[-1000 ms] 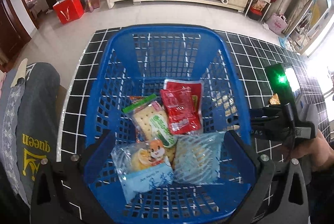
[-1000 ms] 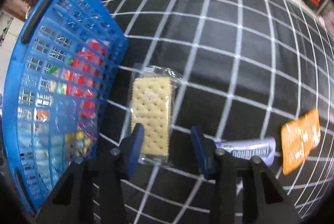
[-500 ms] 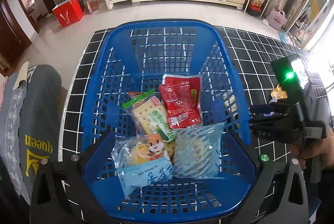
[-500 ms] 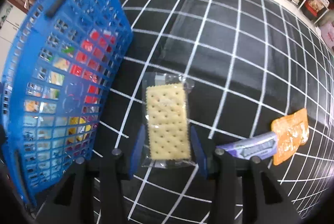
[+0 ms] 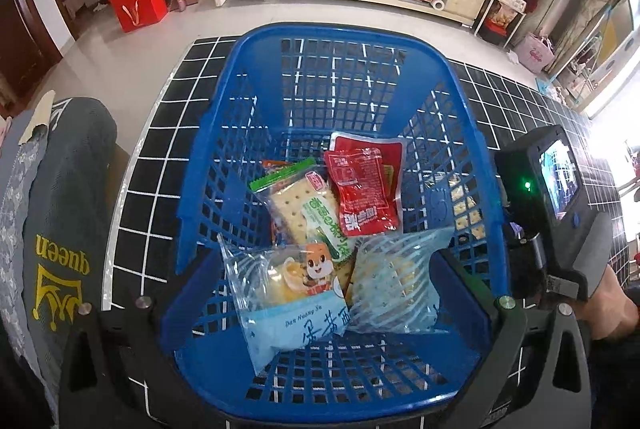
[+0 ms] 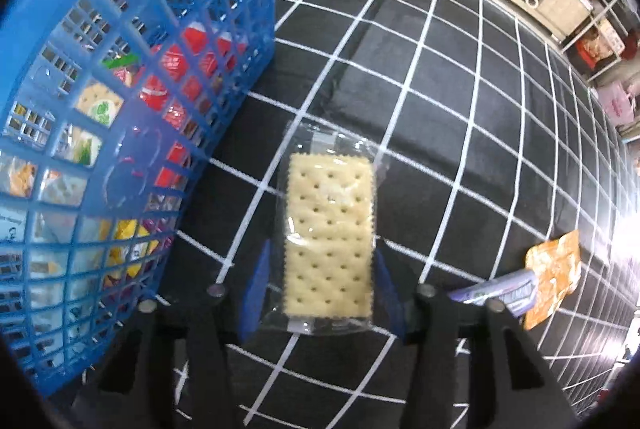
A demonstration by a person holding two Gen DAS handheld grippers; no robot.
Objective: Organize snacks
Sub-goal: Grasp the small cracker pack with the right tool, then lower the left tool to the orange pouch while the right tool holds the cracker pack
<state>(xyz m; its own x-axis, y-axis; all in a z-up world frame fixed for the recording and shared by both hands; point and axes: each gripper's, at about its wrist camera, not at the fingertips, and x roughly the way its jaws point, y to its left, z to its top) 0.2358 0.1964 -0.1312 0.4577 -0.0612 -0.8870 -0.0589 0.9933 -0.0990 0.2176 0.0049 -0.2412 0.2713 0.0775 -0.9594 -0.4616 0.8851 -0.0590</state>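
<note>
Right gripper (image 6: 320, 293) straddles cracker pack (image 6: 329, 241); basket (image 5: 472, 133) holds snacks (five).

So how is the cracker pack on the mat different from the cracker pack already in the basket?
The mat pack has a plain clear wrapper; the basket pack carries green and red print. The mat pack lies flat alone on the black mat, between the fingers of the right hand-held gripper; the basket pack lies in the blue basket among other snacks, its near end under a blue bag. Both show pale, dotted crackers.
</note>
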